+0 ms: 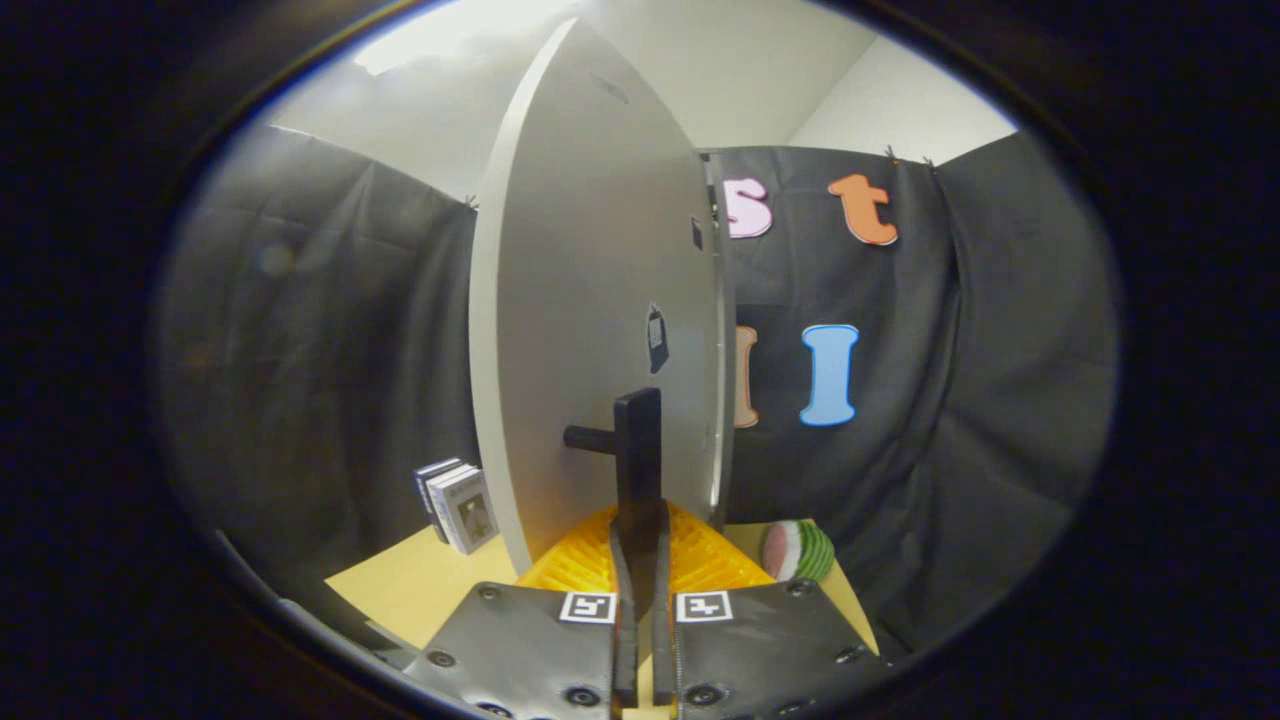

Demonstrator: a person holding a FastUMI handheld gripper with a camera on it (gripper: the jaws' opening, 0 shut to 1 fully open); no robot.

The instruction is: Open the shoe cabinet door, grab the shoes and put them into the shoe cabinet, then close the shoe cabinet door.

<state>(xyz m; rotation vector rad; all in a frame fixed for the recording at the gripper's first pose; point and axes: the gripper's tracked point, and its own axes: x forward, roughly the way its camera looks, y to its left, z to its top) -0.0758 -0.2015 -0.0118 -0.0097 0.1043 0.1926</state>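
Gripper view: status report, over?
Gripper shut on door handle. Cabinet door swung part open. Books beside door, none blocking.

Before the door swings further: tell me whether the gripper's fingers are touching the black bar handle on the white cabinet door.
Touching. In the gripper view, both fingers close tightly on the black bar handle of the white cabinet door, with no gap.

The door [590,300] stood ahead of the fingers, books [458,505] to its left, its handle [637,465] between the fingers.

Books [458,505], watermelon slice [798,550] — well apart on tan tabletop [420,585].
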